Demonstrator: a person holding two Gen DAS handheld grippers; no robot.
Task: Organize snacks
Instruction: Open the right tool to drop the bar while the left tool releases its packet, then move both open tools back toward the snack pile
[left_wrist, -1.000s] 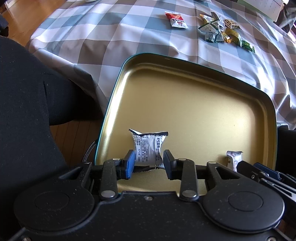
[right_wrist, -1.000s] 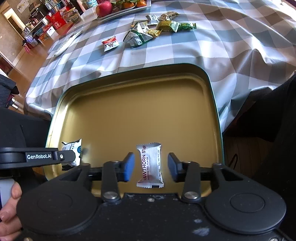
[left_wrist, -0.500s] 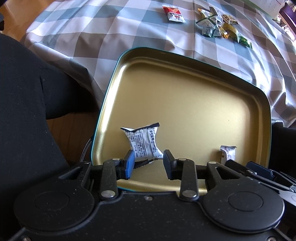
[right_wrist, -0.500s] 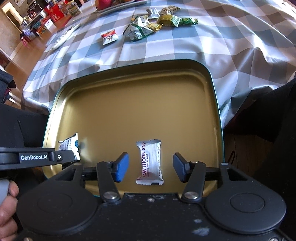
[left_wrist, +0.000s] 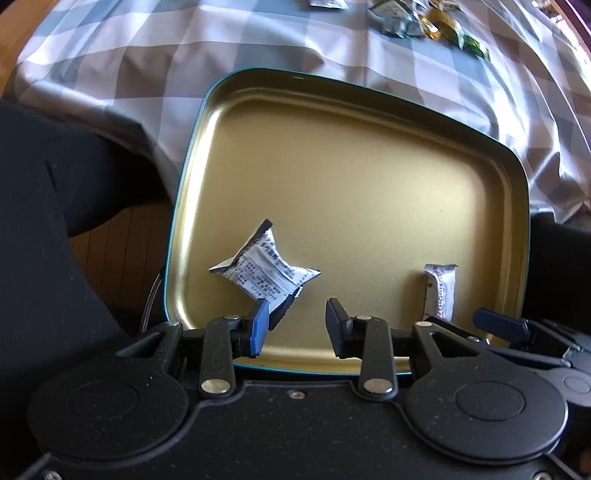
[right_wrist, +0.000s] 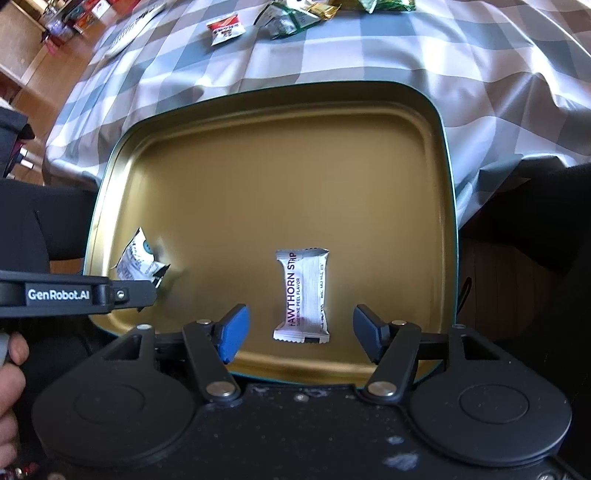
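Right gripper (right_wrist: 297, 332) opening over "HAWTHORN STRIP" packet (right_wrist: 303, 295)

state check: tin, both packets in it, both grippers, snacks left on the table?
gold tin: open, no lid on it
hawthorn strip packet: flat in tin, released
crumpled white packet: in tin, not gripped
left gripper: open
right gripper: opening, pads off packet
loose snacks: on tablecloth

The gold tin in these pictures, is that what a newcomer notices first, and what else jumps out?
Yes: the shallow gold tin fills the middle of both views, sitting at the edge of a checked tablecloth. Two small white snack packets lie in it, a crumpled one by the left tongs and a flat Hawthorn Strip packet between the opening, untouching right tongs. Farther back on the cloth lies a heap of more wrapped snacks.
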